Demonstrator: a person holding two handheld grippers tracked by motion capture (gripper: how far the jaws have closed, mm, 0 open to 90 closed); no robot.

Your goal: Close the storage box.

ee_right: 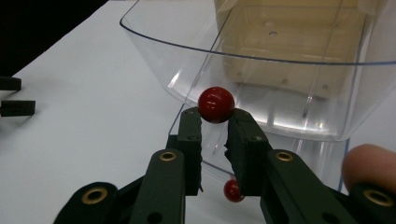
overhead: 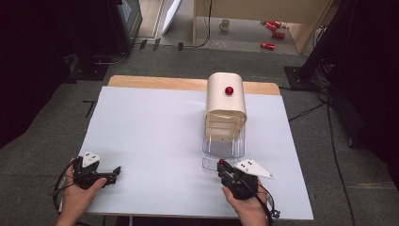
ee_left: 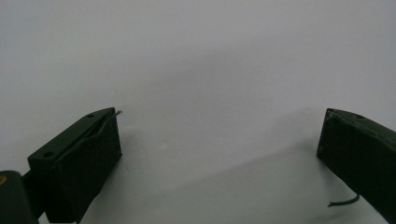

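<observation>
A cream box (overhead: 226,101) with a round red knob (overhead: 229,90) on its top stands right of the table's middle. A clear plastic bin (overhead: 224,141) (ee_right: 280,70) juts out of its front toward me. At the bin's near edge my right gripper (overhead: 221,165) (ee_right: 215,116) is shut on a small red ball (overhead: 220,162) (ee_right: 215,104), pinched between its fingertips. I cannot tell whether the ball is fixed to the clear plastic. A red reflection (ee_right: 233,190) shows below it. My left gripper (overhead: 114,174) (ee_left: 219,140) rests open at the table's near left, nothing between its jaws.
The white table top (overhead: 150,132) has a wooden strip (overhead: 155,82) along its far edge. On the floor beyond lie red cans (overhead: 273,28) and a mug (overhead: 225,24). Cables (overhead: 306,112) run on the right. The left gripper's black jaws (ee_right: 16,107) show far left in the right gripper view.
</observation>
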